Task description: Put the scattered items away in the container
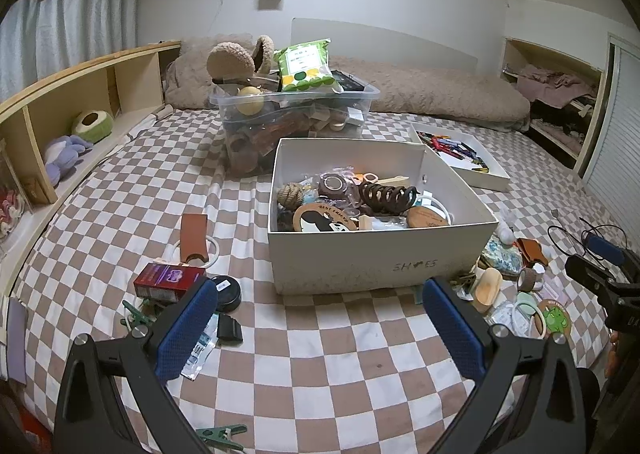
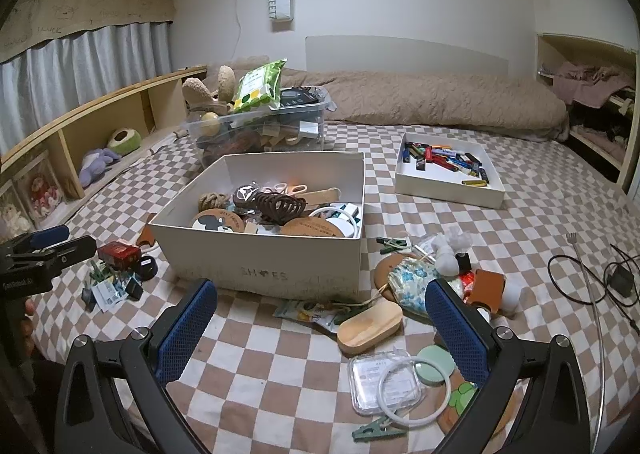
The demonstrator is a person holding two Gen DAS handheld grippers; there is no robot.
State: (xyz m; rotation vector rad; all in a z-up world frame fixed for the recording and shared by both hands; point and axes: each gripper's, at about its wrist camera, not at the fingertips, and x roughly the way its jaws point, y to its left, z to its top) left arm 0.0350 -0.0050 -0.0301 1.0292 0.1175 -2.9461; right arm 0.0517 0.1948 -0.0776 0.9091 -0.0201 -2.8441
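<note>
so we are partway through, by our reckoning. the white shoe box (image 2: 264,274) sits in the middle of the checkered bedspread (image 1: 340,374) and is already well stocked: a brown claw clip (image 1: 388,196), a knot of rope (image 1: 289,194), round wooden coasters (image 1: 324,218) and assorted small bits lie inside it.

plenty is left outside, in two clusters. to the left of the box we see a red carton (image 1: 168,281), a black round tin (image 1: 228,292), a brown leather piece (image 1: 195,237) lying over a white ring, green clips and a sachet. to the right and in front of the box lie a wooden oval block (image 2: 370,328), a floral cloth bundle (image 2: 412,284), a clear plastic case (image 2: 380,380) with a white ring (image 2: 404,390) over it, a pale green disc (image 2: 436,366), a green clothespin (image 2: 374,432) and a small white plush.

our left gripper (image 1: 320,324) hovers low over bare bedspread in front of the box, blue pads spread wide and holding nothing. our right gripper (image 2: 320,324) is likewise spread apart and empty, poised above the right-hand cluster, with the wooden block lying between its fingers in view but not touched.

we judge that each hand has its own pile to clear, and that neither pick has begun.
</note>
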